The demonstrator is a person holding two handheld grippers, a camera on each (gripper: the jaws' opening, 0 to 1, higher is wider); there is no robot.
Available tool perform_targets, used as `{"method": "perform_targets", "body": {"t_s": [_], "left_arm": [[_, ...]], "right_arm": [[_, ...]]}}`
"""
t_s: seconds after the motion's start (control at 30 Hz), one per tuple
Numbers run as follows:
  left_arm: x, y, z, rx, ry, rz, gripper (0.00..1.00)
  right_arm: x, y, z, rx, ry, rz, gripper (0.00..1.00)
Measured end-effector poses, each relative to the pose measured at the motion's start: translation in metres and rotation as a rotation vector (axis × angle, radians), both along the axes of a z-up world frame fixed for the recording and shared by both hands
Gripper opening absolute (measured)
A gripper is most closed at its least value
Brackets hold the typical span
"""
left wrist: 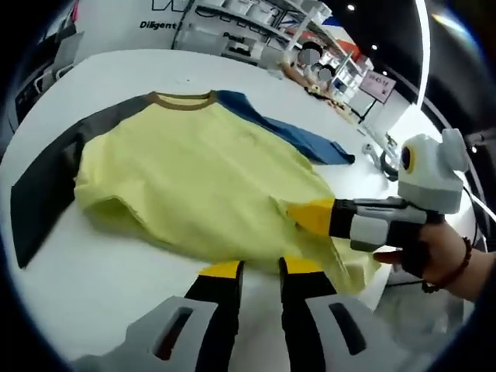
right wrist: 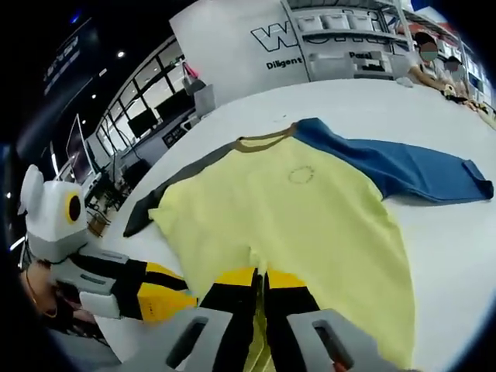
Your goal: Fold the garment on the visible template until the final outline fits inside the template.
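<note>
While the yellow shirt [left wrist: 194,186] lies spread on the white table [left wrist: 93,287], we see both grippers working at its near hem. In the left gripper view, the shirt lies with its brown collar [left wrist: 183,99] away from us, a dark grey sleeve [left wrist: 46,182] stretching to the left and a blue sleeve [left wrist: 291,132] running off to the right. The left gripper [left wrist: 260,269] sits at the edge of the cloth with its yellow-tipped jaws a little apart, and we cannot tell whether any fabric is caught between them. From the right of that view comes the right gripper [left wrist: 310,217], held by a person's hand [left wrist: 434,252] with a bracelet at the wrist, its yellow tip lying on the yellow cloth near the hem corner. In the right gripper view, the right gripper [right wrist: 260,277] has its jaws nearly closed with a strip of yellow fabric running between them, so we take it as pinching the hem. The left gripper [right wrist: 159,298] shows at the lower left of that view, just beside the edge of the shirt. Shelving [right wrist: 349,46] and a white wall with lettering [right wrist: 279,39] stand beyond the table.
</note>
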State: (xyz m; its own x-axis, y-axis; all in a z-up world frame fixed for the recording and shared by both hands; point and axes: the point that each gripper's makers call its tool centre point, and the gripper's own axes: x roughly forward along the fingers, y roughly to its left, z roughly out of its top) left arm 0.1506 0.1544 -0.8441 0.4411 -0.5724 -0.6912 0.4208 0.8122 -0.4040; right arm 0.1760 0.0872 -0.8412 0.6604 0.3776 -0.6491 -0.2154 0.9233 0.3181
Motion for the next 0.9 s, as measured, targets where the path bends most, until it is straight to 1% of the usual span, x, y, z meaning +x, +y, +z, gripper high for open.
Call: {"method": "perform_targets", "body": {"t_s": [0.07,0.17,0.3,0.47,0.6,0.67,0.73,0.8,0.83,0.9], "left_arm": [[0.003,-0.002,-0.002,0.01,-0.009,-0.013,0.09],[0.005,-0.003,-0.004,0.023,-0.012,-0.018,0.06],[0.004,-0.002,-0.002,0.016,-0.006,-0.021,0.05],[-0.001,0.001,0.005,0.003,-0.006,-0.027,0.05],[-0.006,0.006,0.013,0.006,-0.017,-0.048,0.05],[-0.008,0.009,0.017,0.009,-0.021,-0.059,0.05],[-0.012,0.011,0.02,0.008,-0.013,-0.068,0.05],[-0.016,0.015,0.022,0.018,-0.011,-0.079,0.05],[-0.02,0.018,0.023,0.038,-0.006,-0.094,0.05],[-0.026,0.027,0.026,0.075,-0.016,-0.12,0.05]], "right_arm": [[0.0,-0.001,-0.001,-0.005,0.002,0.002,0.0],[0.0,-0.002,-0.001,-0.001,0.003,-0.003,0.0],[0.0,-0.002,-0.001,-0.001,0.005,-0.001,0.0],[-0.002,-0.006,0.0,-0.017,0.003,0.015,0.0],[-0.004,-0.007,0.008,0.0,-0.006,0.029,0.06],[-0.007,-0.006,0.013,-0.006,-0.023,0.056,0.08],[-0.01,-0.005,0.017,-0.007,-0.031,0.071,0.09],[-0.013,-0.004,0.021,0.005,-0.038,0.075,0.1],[-0.014,-0.004,0.023,0.006,-0.039,0.077,0.1],[-0.017,-0.004,0.025,0.002,-0.044,0.085,0.1]]}}
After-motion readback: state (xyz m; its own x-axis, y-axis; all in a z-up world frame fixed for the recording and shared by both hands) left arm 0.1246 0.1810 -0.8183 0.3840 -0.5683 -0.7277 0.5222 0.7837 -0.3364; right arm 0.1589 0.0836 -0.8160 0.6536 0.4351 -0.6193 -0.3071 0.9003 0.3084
